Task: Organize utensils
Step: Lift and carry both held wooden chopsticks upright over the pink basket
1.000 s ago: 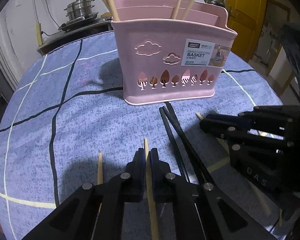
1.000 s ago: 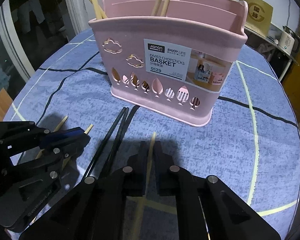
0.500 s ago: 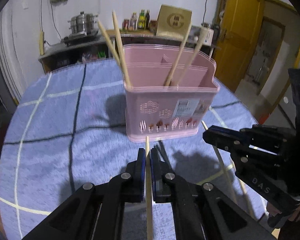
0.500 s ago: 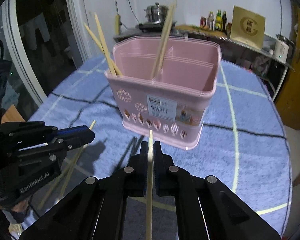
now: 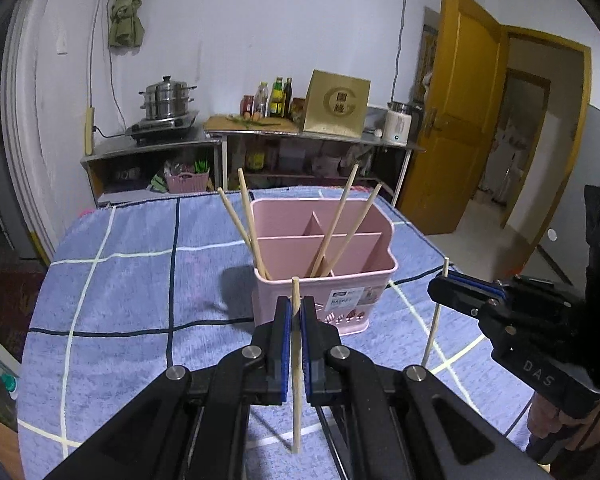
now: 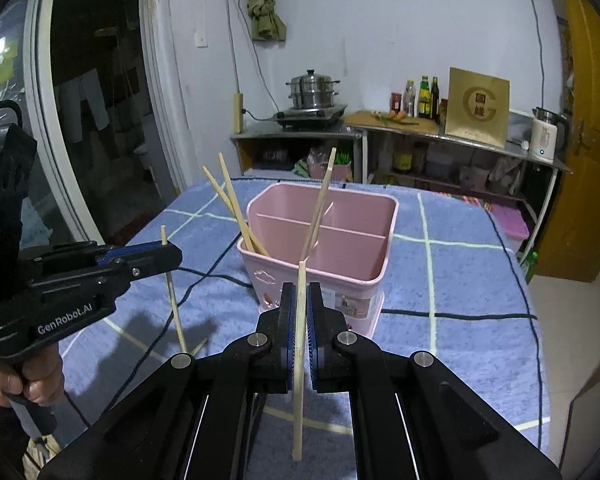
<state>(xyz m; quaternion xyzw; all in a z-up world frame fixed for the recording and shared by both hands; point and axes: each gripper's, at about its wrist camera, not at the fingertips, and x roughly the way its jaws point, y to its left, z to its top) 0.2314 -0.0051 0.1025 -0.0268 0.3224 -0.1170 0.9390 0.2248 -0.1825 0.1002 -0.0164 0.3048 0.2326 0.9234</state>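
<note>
Two grippers hang on the near side of the pink basket (image 5: 324,276) on the blue checked cloth (image 5: 132,280), left gripper (image 5: 296,312) clenched on one wooden chopstick (image 5: 296,380), right gripper (image 6: 300,300) clamping another chopstick (image 6: 299,360), both upright
</note>
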